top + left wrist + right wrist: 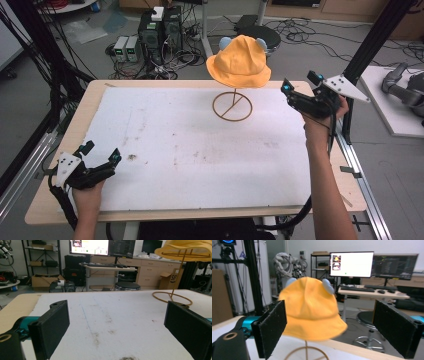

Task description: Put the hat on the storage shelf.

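Note:
An orange bucket hat [239, 62] with two small grey-blue ears sits on top of a thin wire stand [232, 106] at the back middle of the white table cover [190, 145]. My right gripper [300, 82] is raised at the hat's right, level with its brim, open and apart from it. In the right gripper view the hat [312, 308] shows between and beyond the two wide-apart jaws. My left gripper [100, 152] rests low at the table's front left, open and holding nothing. In the left gripper view the hat [186, 250] and the stand [172, 296] lie far off at upper right.
The cover bears several dirt stains [132, 157]. Black frame posts [372, 40] rise at the table's right and left sides. Computers and cables [160, 35] lie on the floor behind the table, with a black stool [265, 35] behind the hat.

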{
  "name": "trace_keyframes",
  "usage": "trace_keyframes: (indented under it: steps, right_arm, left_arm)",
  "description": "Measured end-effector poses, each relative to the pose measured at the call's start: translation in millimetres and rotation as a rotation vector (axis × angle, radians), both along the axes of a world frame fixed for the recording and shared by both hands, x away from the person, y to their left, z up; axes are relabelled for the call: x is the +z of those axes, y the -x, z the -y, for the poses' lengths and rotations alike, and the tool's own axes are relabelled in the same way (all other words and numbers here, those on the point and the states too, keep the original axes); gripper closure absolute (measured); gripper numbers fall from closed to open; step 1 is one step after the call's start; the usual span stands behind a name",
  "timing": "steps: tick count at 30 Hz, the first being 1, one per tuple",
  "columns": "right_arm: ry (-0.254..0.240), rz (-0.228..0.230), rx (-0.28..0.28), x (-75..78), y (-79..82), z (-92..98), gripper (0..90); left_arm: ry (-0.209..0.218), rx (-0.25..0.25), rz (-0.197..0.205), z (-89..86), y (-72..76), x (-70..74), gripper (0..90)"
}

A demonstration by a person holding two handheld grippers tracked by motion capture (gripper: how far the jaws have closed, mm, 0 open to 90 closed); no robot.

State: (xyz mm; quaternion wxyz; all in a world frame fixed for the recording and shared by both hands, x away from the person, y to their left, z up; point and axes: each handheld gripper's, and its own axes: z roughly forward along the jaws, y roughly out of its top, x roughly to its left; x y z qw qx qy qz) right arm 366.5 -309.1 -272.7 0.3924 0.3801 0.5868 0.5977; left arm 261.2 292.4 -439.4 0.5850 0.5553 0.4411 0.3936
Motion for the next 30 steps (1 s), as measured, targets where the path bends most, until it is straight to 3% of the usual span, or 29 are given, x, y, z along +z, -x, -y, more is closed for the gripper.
trace_keyframes:
  steps: [3, 5, 9, 11, 12, 13, 14, 18, 21, 30]
  right_arm:
    - [0.013, 0.009, -0.017, -18.0, 19.2, 12.9, 12.3]
    - [0.027, 0.008, -0.028, -23.4, 23.3, 14.9, 12.3]
    - [0.047, -0.001, -0.052, -50.4, 40.9, 25.1, 12.3]
    - [0.038, 0.004, -0.050, -56.3, 44.3, 27.6, 12.3]
    - [0.002, -0.006, -0.040, -69.6, 50.5, 32.9, 12.3]
    - [-0.004, -0.013, -0.045, -76.5, 53.0, 35.4, 12.3]
    - [-0.004, -0.013, -0.045, -76.5, 53.0, 35.4, 12.3]
    - [0.010, 0.001, -0.068, -105.9, 65.9, 43.8, 12.3]
    - [0.028, 0.006, -0.063, -116.9, 67.8, 43.9, 12.3]
    - [0.066, 0.007, -0.027, -128.0, 66.9, 31.9, 12.3]
  left_arm:
    - [0.002, 0.002, 0.004, 1.6, -1.1, 0.5, 6.6]
    - [-0.003, 0.002, 0.003, 2.8, -1.8, 0.5, 6.6]
    - [-0.003, -0.002, 0.006, 4.5, -3.1, 0.9, 6.6]
    - [-0.005, -0.001, 0.006, 4.7, -3.3, 0.7, 6.6]
    - [-0.008, -0.001, 0.004, 4.3, -3.1, 0.6, 6.6]
    - [-0.010, 0.000, 0.004, 3.8, -3.0, 0.5, 6.6]
    - [-0.006, 0.004, 0.005, 3.7, -2.8, 0.3, 6.6]
    - [-0.009, 0.013, 0.002, 2.2, -1.0, 0.1, 6.6]
    - [-0.014, 0.017, 0.002, 1.5, 0.0, -0.3, 6.6]
    - [-0.017, 0.019, 0.003, 2.4, 0.4, -1.6, 6.6]
